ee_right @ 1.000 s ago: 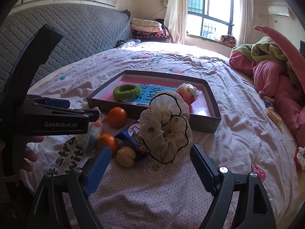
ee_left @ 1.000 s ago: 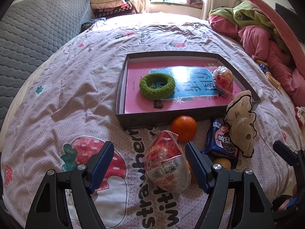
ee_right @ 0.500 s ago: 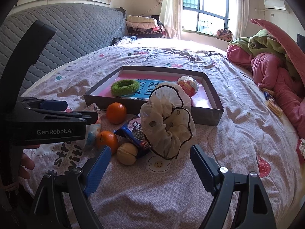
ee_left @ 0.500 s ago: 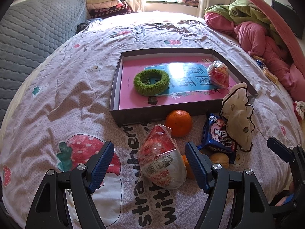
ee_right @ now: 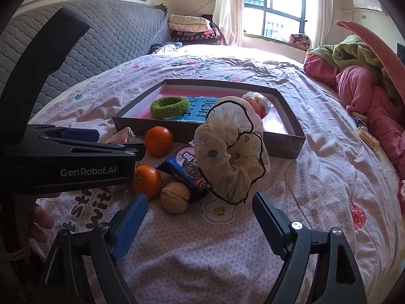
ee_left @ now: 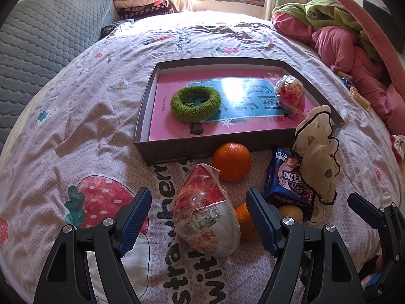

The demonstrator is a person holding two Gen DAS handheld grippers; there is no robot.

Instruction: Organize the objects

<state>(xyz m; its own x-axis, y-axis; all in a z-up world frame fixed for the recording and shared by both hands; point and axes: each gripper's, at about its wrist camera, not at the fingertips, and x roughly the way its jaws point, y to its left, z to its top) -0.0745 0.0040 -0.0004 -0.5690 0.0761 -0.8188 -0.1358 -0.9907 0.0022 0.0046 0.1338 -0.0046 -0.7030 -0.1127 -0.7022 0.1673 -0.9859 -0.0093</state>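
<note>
A plastic-wrapped snack bowl [ee_left: 206, 215] lies on the bedspread [ee_left: 88, 131] between the wide-open, empty left gripper's [ee_left: 198, 219] pads. The cream scrunchie [ee_right: 231, 149] stands just ahead of the equally open, empty right gripper [ee_right: 200, 217].

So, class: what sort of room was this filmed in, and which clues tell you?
Most likely a bedroom: a strawberry-print bedspread, a grey quilted headboard, and folded blankets stacked near the window.

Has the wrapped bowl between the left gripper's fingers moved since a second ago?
No. The wrapped bowl keeps its spot on the bedspread lettering, just short of the orange; only the camera view shifted.
</note>
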